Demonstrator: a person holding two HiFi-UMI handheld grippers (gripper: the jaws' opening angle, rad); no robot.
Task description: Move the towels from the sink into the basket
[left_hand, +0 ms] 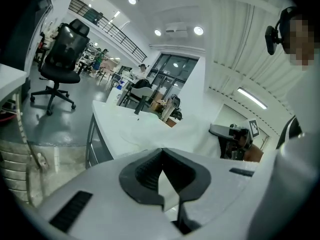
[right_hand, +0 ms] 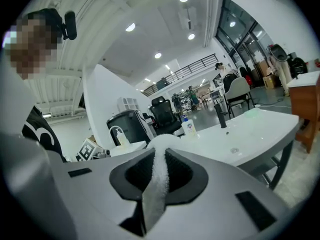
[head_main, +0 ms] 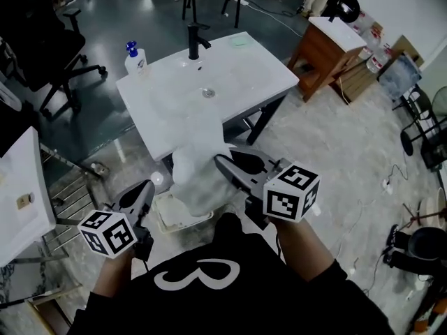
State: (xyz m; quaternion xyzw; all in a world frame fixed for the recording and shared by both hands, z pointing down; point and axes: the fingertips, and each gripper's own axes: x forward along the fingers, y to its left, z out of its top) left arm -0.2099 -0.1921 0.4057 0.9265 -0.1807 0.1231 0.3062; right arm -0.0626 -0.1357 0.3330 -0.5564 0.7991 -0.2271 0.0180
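While our right tool [head_main: 222, 163] pinches the white towel [head_main: 198, 176], the towel hangs long and straight down, out of the sink [head_main: 244, 68]. The basket [head_main: 165, 216] sits under it, at 7 o'clock. Our left tool [head_main: 144, 191], pressed together on nothing, is farther off.

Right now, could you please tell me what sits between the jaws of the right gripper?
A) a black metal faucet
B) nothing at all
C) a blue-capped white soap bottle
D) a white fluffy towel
D: in the right gripper view, the right gripper has its jaws closed on a strip of the white fluffy towel.
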